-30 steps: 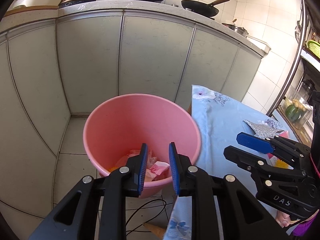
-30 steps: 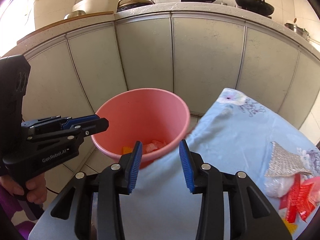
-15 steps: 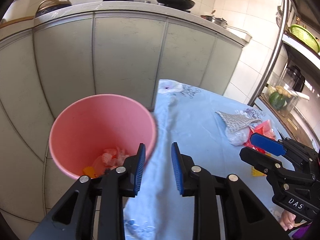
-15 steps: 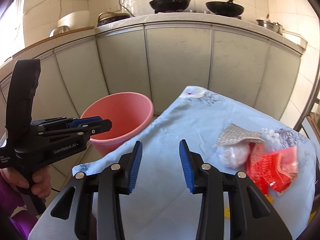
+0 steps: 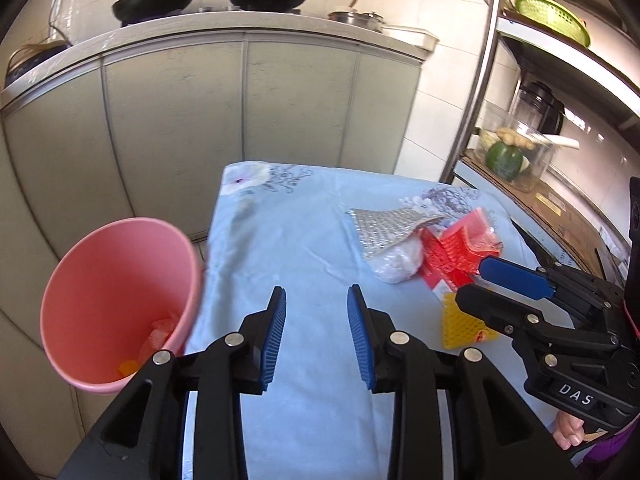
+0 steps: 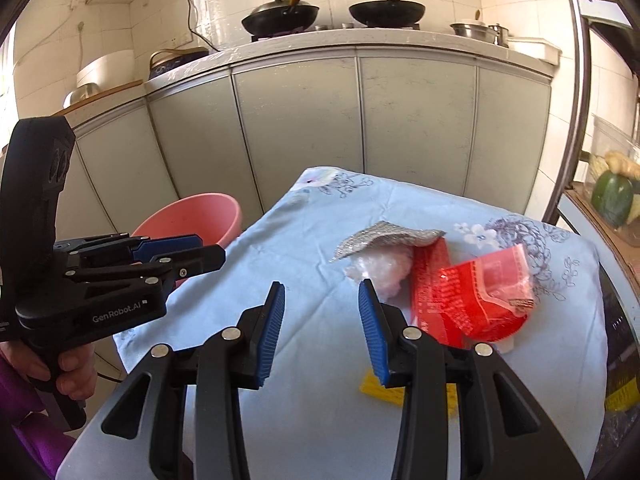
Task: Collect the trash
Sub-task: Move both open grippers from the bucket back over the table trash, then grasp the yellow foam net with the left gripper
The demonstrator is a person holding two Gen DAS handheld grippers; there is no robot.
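1. Kitchen cabinets behind, a pale blue floral tablecloth (image 6: 304,280) in front, with trash heaped at its right side.
2. Left gripper (image 5: 316,336) has just been opening; its jaws are part-open, nothing between them.
3. Right gripper (image 6: 322,332) also gapes empty, nearer the heap.
4. Crumpled red plastic wrapper (image 6: 480,296) lies ahead-right of it, beside a silver foil bag (image 6: 384,238).
5. Round pink plastic bin (image 5: 116,304) waits off the table's left edge.

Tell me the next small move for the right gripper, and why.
Probably ease the right gripper forward onto the white bag: its fingers are open and empty, the bag lies just ahead on the cloth, and the bin already holds trash.
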